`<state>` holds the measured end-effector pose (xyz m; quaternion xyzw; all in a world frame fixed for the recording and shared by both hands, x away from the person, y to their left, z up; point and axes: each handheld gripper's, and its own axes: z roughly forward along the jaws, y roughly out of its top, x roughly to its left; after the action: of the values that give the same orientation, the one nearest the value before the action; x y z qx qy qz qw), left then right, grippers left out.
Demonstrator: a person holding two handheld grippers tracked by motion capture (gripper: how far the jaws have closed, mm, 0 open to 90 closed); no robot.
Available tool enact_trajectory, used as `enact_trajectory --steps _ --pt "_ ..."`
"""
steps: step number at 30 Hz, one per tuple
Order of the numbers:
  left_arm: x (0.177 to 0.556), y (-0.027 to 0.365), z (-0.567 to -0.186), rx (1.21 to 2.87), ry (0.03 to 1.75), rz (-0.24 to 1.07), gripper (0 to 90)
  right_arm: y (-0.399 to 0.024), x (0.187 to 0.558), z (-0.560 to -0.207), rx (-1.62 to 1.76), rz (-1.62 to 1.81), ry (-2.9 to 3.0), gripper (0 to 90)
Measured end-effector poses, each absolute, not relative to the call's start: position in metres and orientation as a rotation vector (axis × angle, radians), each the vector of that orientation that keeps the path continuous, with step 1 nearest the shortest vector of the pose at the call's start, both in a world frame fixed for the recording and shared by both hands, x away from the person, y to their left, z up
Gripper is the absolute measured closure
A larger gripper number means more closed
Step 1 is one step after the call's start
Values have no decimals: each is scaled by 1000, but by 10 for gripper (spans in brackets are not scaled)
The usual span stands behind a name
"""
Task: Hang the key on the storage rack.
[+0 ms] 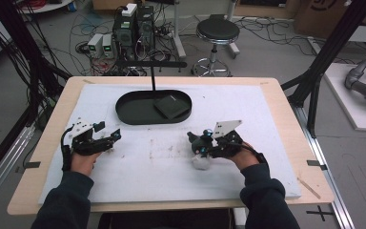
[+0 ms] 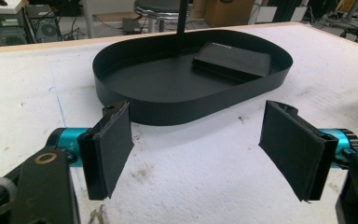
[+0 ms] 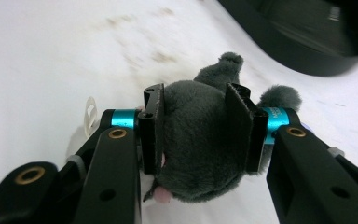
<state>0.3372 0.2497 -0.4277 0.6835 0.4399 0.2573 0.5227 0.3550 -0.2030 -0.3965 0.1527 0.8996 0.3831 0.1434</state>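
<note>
Right gripper (image 3: 198, 135), jaws closed across the body of a grey plush mouse (image 3: 200, 140) near the table's front edge: soft, light, compressible; left gripper (image 2: 200, 149) wide open, empty

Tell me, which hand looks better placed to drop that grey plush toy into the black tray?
The right. Its hand-held gripper already squeezes the grey plush toy, while the left hand-held gripper stands open with nothing between its jaws, facing the black tray.

Wood table (image 1: 286, 102) w/ white mat (image 1: 248, 114), black tray (image 1: 124, 112)
</note>
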Motion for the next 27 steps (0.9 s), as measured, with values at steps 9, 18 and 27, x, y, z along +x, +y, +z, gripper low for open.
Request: enact_trajectory --steps 9,18,27 --pt "337 249 -428 1637 1056 614 252 -214 367 -396 884 1073 2329 267" --pt "337 248 -428 1637 1053 614 254 -189 354 -407 1018 898 2359 230" --pt "336 248 -427 1647 1049 617 254 -189 363 -412 796 792 2425 513"
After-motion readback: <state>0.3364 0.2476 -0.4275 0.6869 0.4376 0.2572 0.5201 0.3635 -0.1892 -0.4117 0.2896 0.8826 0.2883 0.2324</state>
